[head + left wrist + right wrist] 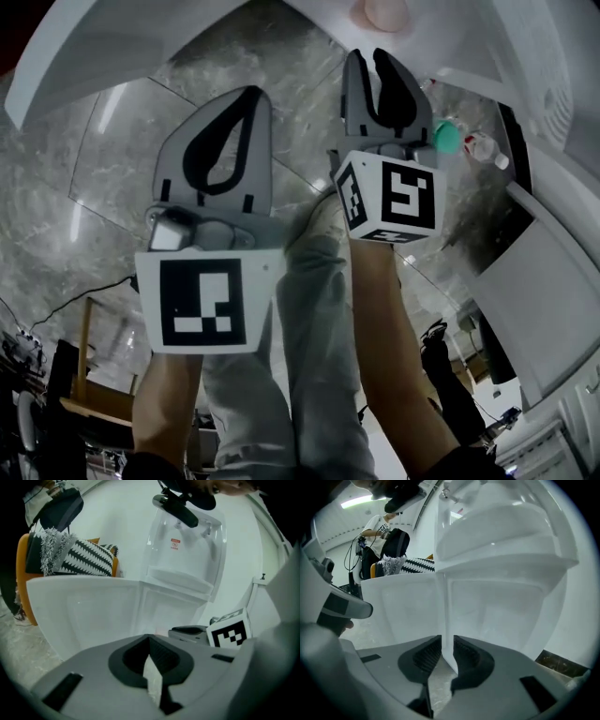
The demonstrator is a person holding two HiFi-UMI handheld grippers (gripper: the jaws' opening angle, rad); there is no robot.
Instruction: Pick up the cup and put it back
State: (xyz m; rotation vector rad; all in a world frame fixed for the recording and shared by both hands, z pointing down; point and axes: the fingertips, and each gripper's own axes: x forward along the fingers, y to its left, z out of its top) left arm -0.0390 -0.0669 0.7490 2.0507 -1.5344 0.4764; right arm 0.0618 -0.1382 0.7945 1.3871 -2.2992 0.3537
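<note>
The left gripper [251, 94] is seen with jaws pressed together on nothing, while the right gripper [369, 58] is seen with jaws narrowly apart, nothing clamped. What seems to be the pink cup [384, 11] is set on the white unit [525, 56], just beyond the right gripper.

- Head view: dim, cool-toned; long light streaks glare on the marble floor [56, 187].
- Gripper views: bright, even white light; my pads [424, 658] lie shadowed.
- All views: fisheye bending; gripper views' corners vignette black.
</note>
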